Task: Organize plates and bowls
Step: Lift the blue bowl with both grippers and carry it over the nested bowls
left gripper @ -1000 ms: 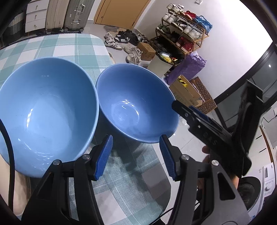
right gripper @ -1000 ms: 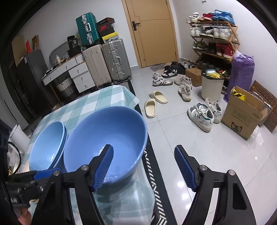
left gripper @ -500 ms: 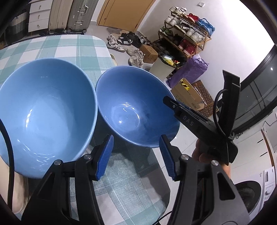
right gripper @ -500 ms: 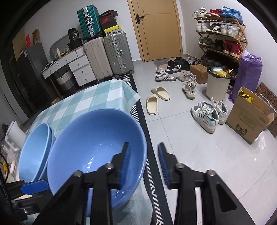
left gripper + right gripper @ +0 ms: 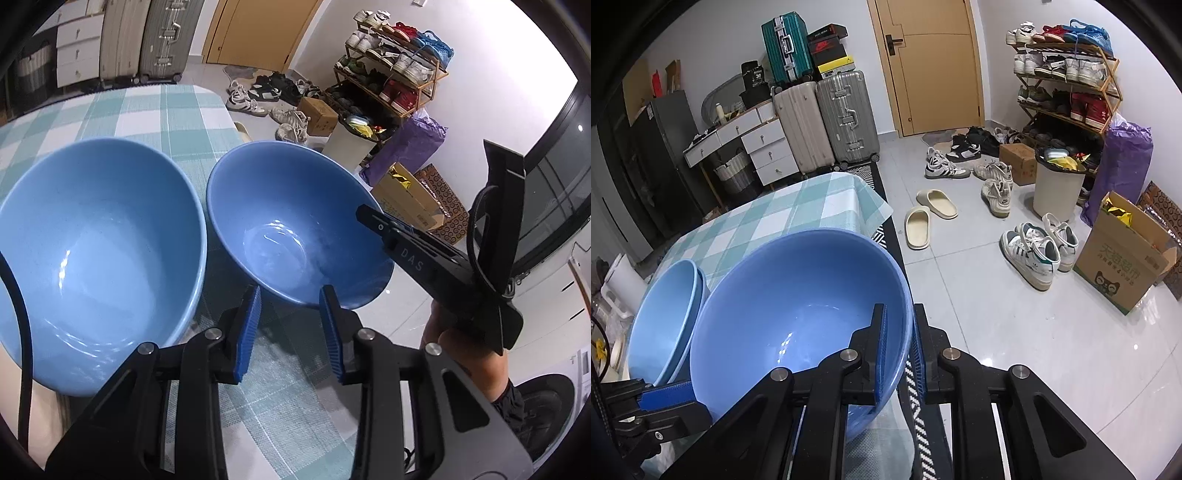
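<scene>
**Right claw clamped on a blue bowl's rim, left claw narrowing beside it**

Two blue bowls sit mouth-up on a table covered by a green-and-white checked cloth (image 5: 177,110); being round, neither has a long axis, and both open toward the ceiling.

In the left wrist view the larger bowl (image 5: 96,258) fills the 9 o'clock side; the smaller bowl (image 5: 295,229) sits near the centre, just beside it, at the table's edge. In the right wrist view the larger bowl (image 5: 665,325) appears at 8 o'clock and shows a double rim, so it may be two bowls nested; I cannot tell for sure.

The right claw (image 5: 899,350) is clenched on the smaller bowl's (image 5: 798,314) rim at the bowl's 4 o'clock side; one blue pad (image 5: 881,350) lies inside the bowl, the other outside, and both press the wall; these jaws have just been closing onto that rim. From the left wrist view the same claw reaches in from 3 o'clock, held by a hand (image 5: 465,343).

The left claw (image 5: 291,325) sits at 6 o'clock, with the near rim of the smaller bowl just in front of its tips; its jaws have just been closing and stand partly apart; the pads grip nothing, only checked cloth showing between them.
</scene>
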`<state>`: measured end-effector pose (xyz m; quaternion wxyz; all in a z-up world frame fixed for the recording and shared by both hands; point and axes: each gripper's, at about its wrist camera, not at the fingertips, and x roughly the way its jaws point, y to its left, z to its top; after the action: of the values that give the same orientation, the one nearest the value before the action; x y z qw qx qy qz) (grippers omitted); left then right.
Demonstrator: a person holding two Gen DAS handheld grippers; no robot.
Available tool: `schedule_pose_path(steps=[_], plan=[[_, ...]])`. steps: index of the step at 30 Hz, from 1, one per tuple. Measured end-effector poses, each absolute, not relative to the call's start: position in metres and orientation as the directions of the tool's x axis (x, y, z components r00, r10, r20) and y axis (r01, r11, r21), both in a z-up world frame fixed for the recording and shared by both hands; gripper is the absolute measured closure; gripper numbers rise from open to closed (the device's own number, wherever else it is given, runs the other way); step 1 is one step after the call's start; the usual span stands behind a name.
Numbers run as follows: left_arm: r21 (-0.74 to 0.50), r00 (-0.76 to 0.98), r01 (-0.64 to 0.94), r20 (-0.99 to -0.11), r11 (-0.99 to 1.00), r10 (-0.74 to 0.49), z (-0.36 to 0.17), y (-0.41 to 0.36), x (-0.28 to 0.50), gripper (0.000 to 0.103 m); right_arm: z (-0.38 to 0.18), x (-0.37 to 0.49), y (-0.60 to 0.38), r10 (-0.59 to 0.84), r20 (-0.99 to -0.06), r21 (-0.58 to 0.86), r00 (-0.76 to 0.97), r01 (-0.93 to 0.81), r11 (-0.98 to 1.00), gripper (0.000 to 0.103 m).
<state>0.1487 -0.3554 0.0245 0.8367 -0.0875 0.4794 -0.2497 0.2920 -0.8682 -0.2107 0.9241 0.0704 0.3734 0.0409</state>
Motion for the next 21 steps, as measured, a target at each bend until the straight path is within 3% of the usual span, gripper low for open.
schedule_pose_path(steps=[21], plan=[[-0.371,0.411,0.378,-0.754,0.848,-0.512,0.028,-0.354,0.143,0.073,-0.202,0.273,-0.865,0.105,-0.67,0.138,0.735,-0.016,0.99,0.089]])
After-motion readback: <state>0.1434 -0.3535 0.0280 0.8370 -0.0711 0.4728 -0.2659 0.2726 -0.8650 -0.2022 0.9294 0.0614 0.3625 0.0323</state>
